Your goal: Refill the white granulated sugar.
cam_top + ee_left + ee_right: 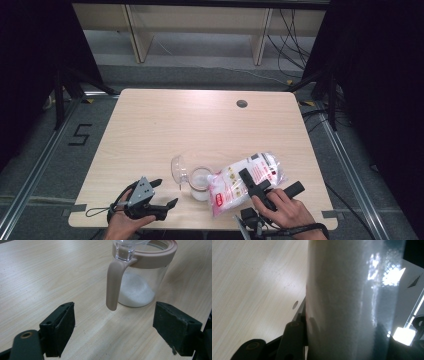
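Note:
A clear jar (200,183) with a beige rim and handle stands near the table's front edge. Its clear lid (178,169) is flipped open to the left, and white powder lies in the bottom. In the left gripper view the jar (141,287) is just ahead, its handle (113,285) pointing at me. My left gripper (166,192) (117,326) rests open to the jar's left, with nothing between its jaws. A plastic bag of white grains (227,189) (344,302) with red print lies tilted with one end against the jar. My right gripper (270,186) (342,346) is shut on the bag.
The wooden table (200,120) has a round cable hole (242,103) at the back right. Behind the table stand pale shelf frames (200,30), with cables (290,55) on the floor. Black curtains hang on both sides.

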`<state>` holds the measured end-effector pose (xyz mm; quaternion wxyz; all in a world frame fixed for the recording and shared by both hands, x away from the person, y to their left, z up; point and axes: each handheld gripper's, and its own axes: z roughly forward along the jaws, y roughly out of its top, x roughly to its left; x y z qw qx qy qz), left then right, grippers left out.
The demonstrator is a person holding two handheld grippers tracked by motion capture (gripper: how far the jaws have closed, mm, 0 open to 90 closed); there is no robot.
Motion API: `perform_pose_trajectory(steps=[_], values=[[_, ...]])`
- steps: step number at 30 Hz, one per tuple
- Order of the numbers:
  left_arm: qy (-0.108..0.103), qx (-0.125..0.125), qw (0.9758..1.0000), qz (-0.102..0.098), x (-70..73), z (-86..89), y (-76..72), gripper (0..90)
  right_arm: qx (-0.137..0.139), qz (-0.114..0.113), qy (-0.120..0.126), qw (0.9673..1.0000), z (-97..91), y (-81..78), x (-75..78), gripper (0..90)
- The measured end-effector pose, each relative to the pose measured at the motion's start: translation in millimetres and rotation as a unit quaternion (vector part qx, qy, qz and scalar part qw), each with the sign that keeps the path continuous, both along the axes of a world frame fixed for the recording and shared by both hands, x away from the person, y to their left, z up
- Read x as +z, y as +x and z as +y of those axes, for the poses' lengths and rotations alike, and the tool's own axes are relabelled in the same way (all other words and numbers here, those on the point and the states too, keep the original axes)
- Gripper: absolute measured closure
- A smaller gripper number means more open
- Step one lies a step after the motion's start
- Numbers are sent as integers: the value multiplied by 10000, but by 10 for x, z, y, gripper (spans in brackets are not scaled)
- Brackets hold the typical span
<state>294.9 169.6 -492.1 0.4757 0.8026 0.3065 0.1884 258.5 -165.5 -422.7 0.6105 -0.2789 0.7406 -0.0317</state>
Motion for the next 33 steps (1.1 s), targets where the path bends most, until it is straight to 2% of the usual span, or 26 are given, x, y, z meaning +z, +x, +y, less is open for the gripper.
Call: perform_pose_trajectory(steps=[9, 10, 11, 12, 13, 14, 15, 17, 18, 21, 22, 23, 25, 26, 28, 29, 32, 33], values=[[-17, 23, 10000, -10, -2, 0, 0, 174, 3, 2, -1, 10000, 29, 40, -7, 666], [-10, 27, 10000, -19, 0, 1, -2, 175, -9, -16, -114, 9999, 27, 44, 8, 666], [-64, 68, 10000, 21, -1, -4, -10, 174, -36, -4, -88, 10000, 15, 43, 10, 666], [-81, 42, 10000, 13, -2, -6, -5, 174, 53, -73, -412, 9991, 18, 53, 61, 666], [2, 26, 10000, -26, 0, 1, 2, 174, 16, -81, -404, 9992, 8, 45, 63, 666], [-20, 20, 10000, 12, -5, -4, 1, 174, -73, -47, -304, 9995, 1, 31, 52, 667], [-21, 92, 9999, 62, -7, -13, -12, 174, 8, -80, -462, 9989, 6, 38, 74, 667], [-39, 8, 10000, -18, -6, -14, -1, 174, -64, -33, -316, 9995, 11, 24, 63, 667], [-50, 64, 10000, 44, -6, -13, -11, 174, 36, -68, -429, 9990, 23, 39, 78, 667], [-94, 98, 9999, 73, -12, -2, -3, 174, 61, -88, -490, 9987, 36, 66, 75, 668], [-85, 78, 9999, 60, -7, 3, -1, 174, -16, -55, -382, 9993, 31, 64, 56, 668], [12, 42, 10000, -22, 4, 15, 7, 174, -36, -37, -348, 9994, 28, 66, 47, 668], [-25, 30, 10000, -18, 1, 5, 8, 174, -14, -31, -365, 9993, 25, 68, 45, 669], [-62, 49, 10000, 3, -6, -4, 5, 174, 76, -66, -495, 9987, 27, 80, 62, 669], [-29, 52, 10000, -1, -6, -2, 4, 174, 72, -69, -509, 9987, 21, 82, 63, 670], [-90, 92, 9999, 86, -10, -7, -8, 174, 66, -84, -504, 9987, 16, 83, 62, 671], [-121, 104, 9998, 76, -5, -7, -14, 174, 82, -59, -434, 9990, 3, 87, 68, 673], [-92, 117, 9999, 50, -4, -2, -14, 175, 29, 34, 45, 10000, -34, 77, 29, 676]])
